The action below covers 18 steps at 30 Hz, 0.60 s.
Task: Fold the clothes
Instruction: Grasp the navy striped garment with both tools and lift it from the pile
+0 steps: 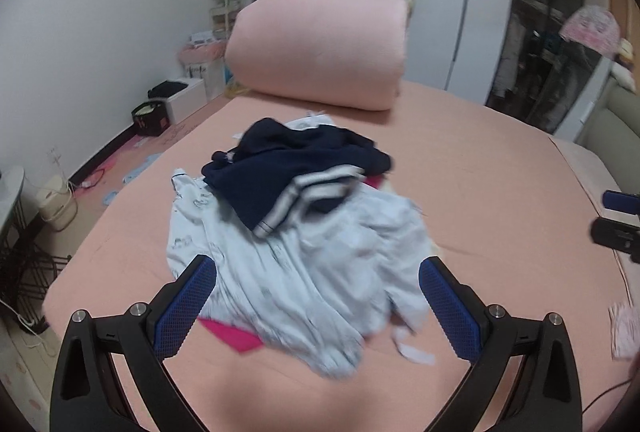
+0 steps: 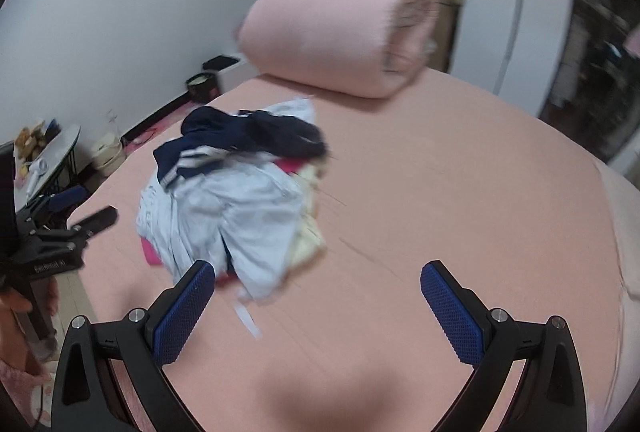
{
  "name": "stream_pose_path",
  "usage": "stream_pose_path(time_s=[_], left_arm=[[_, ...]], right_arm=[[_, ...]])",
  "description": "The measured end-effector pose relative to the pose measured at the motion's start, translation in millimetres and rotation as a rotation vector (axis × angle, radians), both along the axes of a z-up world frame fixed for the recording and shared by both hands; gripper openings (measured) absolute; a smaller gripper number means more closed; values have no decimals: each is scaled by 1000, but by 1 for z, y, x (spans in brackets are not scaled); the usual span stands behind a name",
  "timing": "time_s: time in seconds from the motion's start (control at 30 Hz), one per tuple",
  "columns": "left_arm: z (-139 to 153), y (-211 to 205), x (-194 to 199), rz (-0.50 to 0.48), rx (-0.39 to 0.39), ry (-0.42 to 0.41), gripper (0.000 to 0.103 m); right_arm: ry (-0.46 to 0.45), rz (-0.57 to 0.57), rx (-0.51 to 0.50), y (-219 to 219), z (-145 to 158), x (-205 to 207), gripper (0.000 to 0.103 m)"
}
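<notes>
A loose pile of clothes [image 1: 296, 232] lies near the middle of the bed [image 1: 480, 191], unfolded. On top sits a navy garment [image 1: 288, 167] with white stripes at its hem; under it spreads a pale blue printed piece [image 1: 280, 280], and a bright pink item [image 1: 234, 338] peeks out at the near edge. In the right wrist view a cream-coloured piece [image 2: 310, 236] shows on the pile's right side, though blur leaves its shape unclear.

The left tool [image 1: 318, 280] hovers over the near edge of the pile with its 2 blue-padded fingers [image 1: 186, 308] spread wide, holding nothing. The right tool [image 2: 318, 284] is likewise spread wide and holds nothing, with the pile at its left finger and bare sheet between.

At the far end of the bed rests a thick folded pink quilt [image 1: 320, 47]. A wardrobe [image 1: 540, 43] stands beyond.
</notes>
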<state>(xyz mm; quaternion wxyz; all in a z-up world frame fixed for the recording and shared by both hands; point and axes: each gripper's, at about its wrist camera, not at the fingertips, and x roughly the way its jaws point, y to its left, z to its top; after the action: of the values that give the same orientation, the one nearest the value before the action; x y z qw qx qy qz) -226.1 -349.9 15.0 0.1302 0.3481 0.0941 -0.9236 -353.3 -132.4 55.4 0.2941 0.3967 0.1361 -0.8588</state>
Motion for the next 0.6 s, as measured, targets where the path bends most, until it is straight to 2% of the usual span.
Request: stream_pose_path(time_s=[0.23, 0.3, 0.43, 0.47, 0.5, 0.53, 0.57, 0.6], left_arm=[[-42, -62, -59, 18, 109, 5, 103], [-57, -78, -76, 24, 137, 5, 103], [-87, -106, -92, 36, 276, 6, 103], [-94, -111, -94, 32, 317, 10, 87], [-96, -110, -96, 1, 348, 14, 62], [-98, -109, -98, -29, 378, 18, 27], [-92, -103, -96, -45, 345, 18, 19], [-87, -96, -94, -60, 313, 18, 12]], right_arm=[[-141, 35, -66, -120, -60, -81, 103], [-207, 38, -98, -144, -77, -99, 103], [-386, 72, -164, -183, -112, -121, 102], [-436, 84, -181, -192, -121, -126, 102], [-487, 95, -197, -201, -130, -130, 101], [-515, 110, -199, -208, -136, -130, 98], [-534, 128, -194, -213, -140, -127, 84], [-505, 156, -187, -217, -137, -120, 79]])
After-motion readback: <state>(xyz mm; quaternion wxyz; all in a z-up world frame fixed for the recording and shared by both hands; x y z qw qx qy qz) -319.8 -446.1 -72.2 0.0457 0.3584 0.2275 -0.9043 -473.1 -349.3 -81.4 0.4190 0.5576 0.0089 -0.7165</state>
